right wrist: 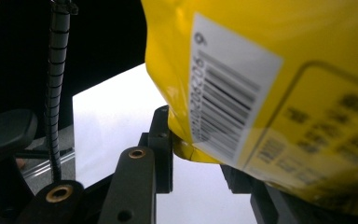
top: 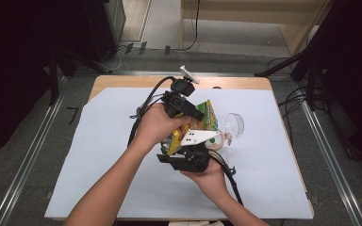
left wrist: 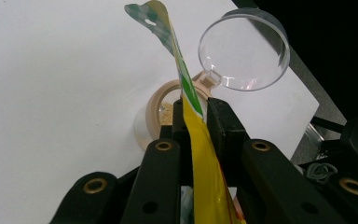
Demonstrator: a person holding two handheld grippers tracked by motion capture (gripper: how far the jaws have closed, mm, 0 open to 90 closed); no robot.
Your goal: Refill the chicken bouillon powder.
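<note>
white sheeting covers the table (top: 122, 155), and above it both grippers hold a yellow pouch (top: 202, 120). left gripper (left wrist: 195, 108) is pinched tight on the pouch's upper edge; right gripper (right wrist: 193, 154) clamps the bottom corner near the barcode. below sits a small jar (left wrist: 156, 109) with its clear lid (left wrist: 244, 49) flipped open, tan grains inside. to pour well, i'd judge the pouch mouth should hang straight over the jar, tipped slowly from the bottom corner so nothing spills onto the sheet.
</note>
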